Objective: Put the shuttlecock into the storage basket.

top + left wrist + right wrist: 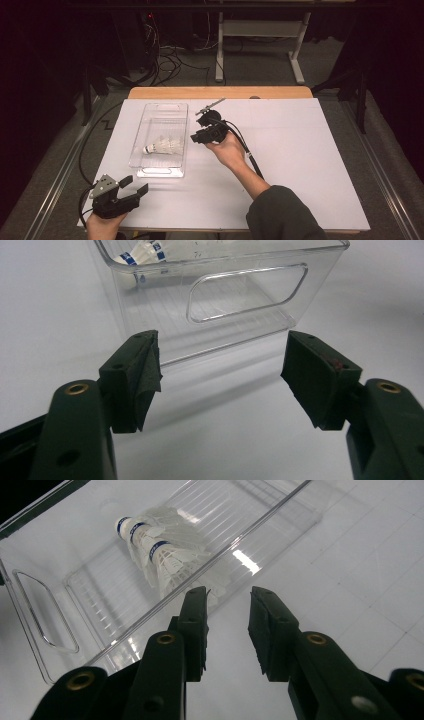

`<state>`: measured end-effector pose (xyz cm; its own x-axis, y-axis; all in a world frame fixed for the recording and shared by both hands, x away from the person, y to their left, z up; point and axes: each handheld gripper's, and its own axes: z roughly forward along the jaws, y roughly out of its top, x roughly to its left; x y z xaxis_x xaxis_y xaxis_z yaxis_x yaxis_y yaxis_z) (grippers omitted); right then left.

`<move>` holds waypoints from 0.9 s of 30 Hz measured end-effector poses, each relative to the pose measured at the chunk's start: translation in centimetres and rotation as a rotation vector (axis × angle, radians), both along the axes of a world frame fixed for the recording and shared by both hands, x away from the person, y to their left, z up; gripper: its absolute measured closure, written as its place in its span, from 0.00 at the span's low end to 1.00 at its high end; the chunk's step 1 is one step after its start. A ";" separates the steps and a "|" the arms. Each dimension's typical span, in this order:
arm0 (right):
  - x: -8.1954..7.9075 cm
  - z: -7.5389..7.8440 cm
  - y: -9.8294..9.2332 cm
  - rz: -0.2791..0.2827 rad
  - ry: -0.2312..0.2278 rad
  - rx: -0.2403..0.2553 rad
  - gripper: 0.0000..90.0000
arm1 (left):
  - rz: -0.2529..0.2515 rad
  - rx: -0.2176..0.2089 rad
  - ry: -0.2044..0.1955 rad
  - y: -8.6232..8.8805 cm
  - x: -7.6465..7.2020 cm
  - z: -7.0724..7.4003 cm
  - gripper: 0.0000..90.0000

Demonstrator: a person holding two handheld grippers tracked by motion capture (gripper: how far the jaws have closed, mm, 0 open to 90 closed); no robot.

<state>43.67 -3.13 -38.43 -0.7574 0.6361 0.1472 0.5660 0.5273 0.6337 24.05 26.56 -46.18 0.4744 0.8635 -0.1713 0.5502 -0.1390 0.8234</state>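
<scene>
Two shuttlecocks (162, 146) lie nested inside the clear bin (145, 112) at frame centre-left; right gripper (194, 138), jaws narrowly parted and empty, hovers beside its rim, while left gripper (135, 185) waits wide open, lower left.

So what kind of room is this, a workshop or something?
Probably a lab or recording workspace: a white board-covered table holds a clear plastic bin of white feather shuttlecocks, tangled black cables lie on the grey carpet behind, and hand-held black grippers work there.
</scene>
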 end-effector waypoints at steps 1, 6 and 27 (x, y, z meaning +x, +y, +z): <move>0.0 0.0 -0.1 -0.003 -0.001 0.002 0.77 | 0.000 0.000 0.000 0.0 0.0 0.0 0.36; 0.0 -0.1 -0.7 -0.010 -0.005 0.000 0.74 | 0.004 -0.005 -0.001 0.1 0.0 0.0 0.36; -0.2 -0.7 -3.2 -0.036 -0.014 0.026 0.62 | 0.007 -0.005 -0.001 0.1 0.0 0.0 0.36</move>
<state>43.46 -6.37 -39.10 -0.7360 0.6594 0.1534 0.5756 0.4901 0.6546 24.06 26.61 -46.19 0.4686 0.8658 -0.1755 0.5507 -0.1310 0.8244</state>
